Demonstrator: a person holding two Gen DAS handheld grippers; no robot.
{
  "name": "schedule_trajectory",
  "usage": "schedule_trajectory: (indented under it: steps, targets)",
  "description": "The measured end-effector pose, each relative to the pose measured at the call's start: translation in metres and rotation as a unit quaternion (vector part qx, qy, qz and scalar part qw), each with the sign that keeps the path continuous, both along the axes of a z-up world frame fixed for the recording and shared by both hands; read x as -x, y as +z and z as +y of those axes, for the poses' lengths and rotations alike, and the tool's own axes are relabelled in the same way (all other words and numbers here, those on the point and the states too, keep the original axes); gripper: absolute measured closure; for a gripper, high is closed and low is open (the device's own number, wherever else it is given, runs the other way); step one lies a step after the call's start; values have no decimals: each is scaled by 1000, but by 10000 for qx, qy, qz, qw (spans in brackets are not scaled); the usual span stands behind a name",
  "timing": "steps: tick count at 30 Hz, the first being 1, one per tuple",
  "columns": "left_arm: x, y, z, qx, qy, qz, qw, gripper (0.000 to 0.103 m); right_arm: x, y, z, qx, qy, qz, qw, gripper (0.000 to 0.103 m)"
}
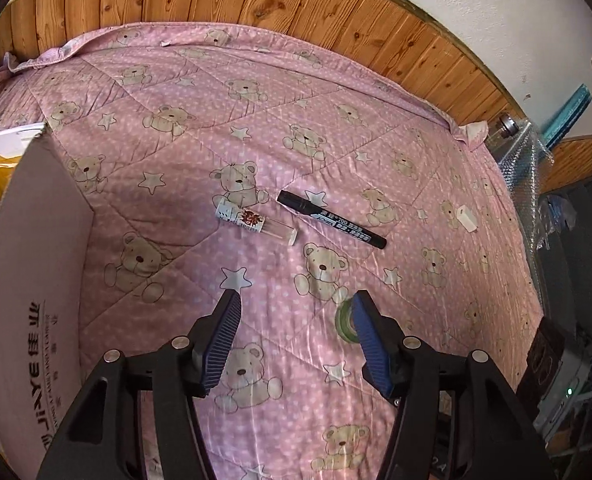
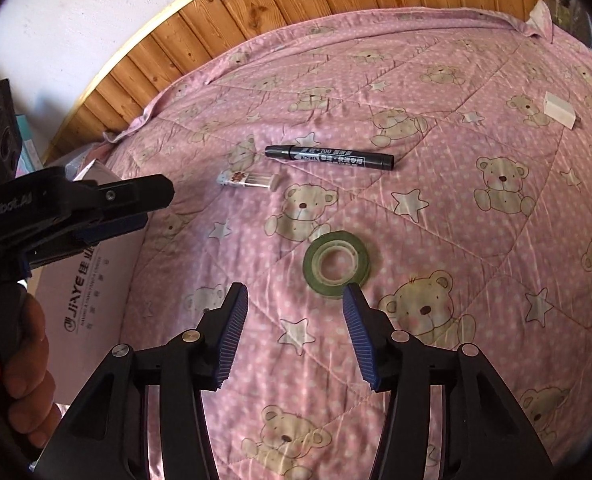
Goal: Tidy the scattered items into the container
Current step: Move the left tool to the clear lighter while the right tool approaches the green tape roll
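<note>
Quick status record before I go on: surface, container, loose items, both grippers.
surface: pink bear-print quilt
container: cardboard box at the quilt's left edge; inside not visible
marker: black, capped, lying flat mid-quilt
tube: small clear one, lying beside the marker, apart from it
tape roll: green, flat, just ahead of the right gripper
white block: far right, alone
left gripper: open, empty, above the quilt
right gripper: open, empty, tape roll just past its right fingertip
items in box: cannot tell
</note>
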State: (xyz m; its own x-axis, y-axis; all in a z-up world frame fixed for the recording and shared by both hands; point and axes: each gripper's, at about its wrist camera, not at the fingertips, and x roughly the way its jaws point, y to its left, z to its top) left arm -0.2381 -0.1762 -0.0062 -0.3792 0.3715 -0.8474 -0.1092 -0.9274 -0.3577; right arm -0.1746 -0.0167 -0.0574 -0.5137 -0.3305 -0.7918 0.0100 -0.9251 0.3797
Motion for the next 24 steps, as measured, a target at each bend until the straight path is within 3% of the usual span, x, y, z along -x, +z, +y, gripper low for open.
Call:
schedule_trajectory:
  steps: [8,14,17,19,20,21,24]
  targets:
    - [44,-47,6,45,264,-297,9992,44,16,-17,-2,-588,104,97,9982,48]
    - [69,-66,8,-79,546,-410,9976,44,25,-24,-7,-859,230,148,9959,48]
    - [80,-81,13,129,536,-518,9971,44,29,-29,-8,-906,295,128,9954,48]
    - [81,-79,15,255,437,-241,9984,44,30,-33,-7,-893,338,97,9954,48]
    - [82,-80,15,364,338,-192,9986,45,29,-34,-6,-871,351,137,9955,48]
    - [80,-79,14,404,252,-126,9988,55,29,-34,-5,-847,368,153,9956,48]
    - [70,-76,6,657,30,-31,9978,67,27,-33,-2,-812,402,181,9957,49]
